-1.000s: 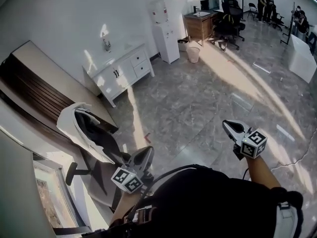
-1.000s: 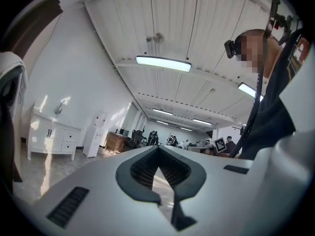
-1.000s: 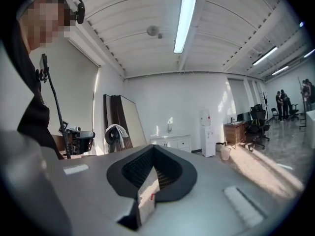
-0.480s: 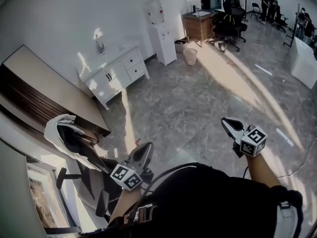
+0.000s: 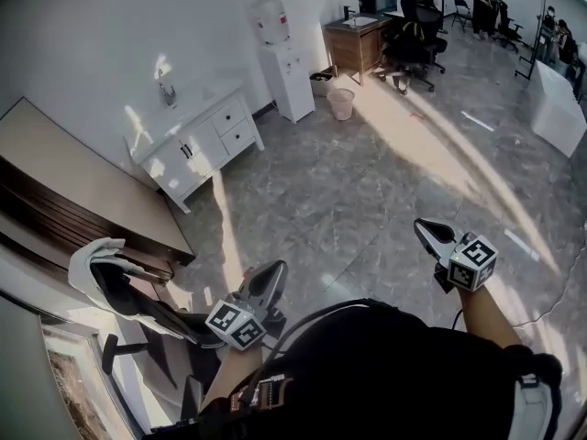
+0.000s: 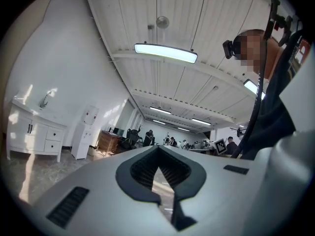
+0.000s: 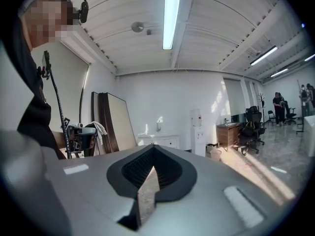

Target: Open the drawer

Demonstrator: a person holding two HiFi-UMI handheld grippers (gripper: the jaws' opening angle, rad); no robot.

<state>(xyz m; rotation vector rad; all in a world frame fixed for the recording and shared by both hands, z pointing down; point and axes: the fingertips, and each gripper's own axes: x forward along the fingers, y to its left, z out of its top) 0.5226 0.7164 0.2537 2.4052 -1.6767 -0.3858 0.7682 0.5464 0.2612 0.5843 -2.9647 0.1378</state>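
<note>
A white cabinet [image 5: 197, 145] with two small drawers [image 5: 234, 125] on its right side stands against the far wall, well away across the floor. It also shows in the left gripper view as the cabinet [image 6: 34, 134] and in the right gripper view as the cabinet [image 7: 162, 141]. My left gripper [image 5: 272, 273] is held low in front of the body, shut and empty. My right gripper [image 5: 424, 229] is held out at the right, also shut with nothing in it. Both point out over the grey marble floor [image 5: 367, 200]. In each gripper view the jaws meet, at the left gripper [image 6: 157, 149] and the right gripper [image 7: 153, 148].
An office chair draped with white cloth [image 5: 110, 273] stands close at the left, beside leaning wooden panels [image 5: 73, 200]. A water dispenser [image 5: 275, 44], a waste bin [image 5: 341, 104], a wooden desk [image 5: 358, 39] and a black chair [image 5: 413, 30] line the far wall. People [image 5: 481, 3] stand far off.
The whole view has travelled over the floor: the cabinet and the draped chair have slid left and the chair lower in the head view. Both grippers stay shut, in the same pose.
</note>
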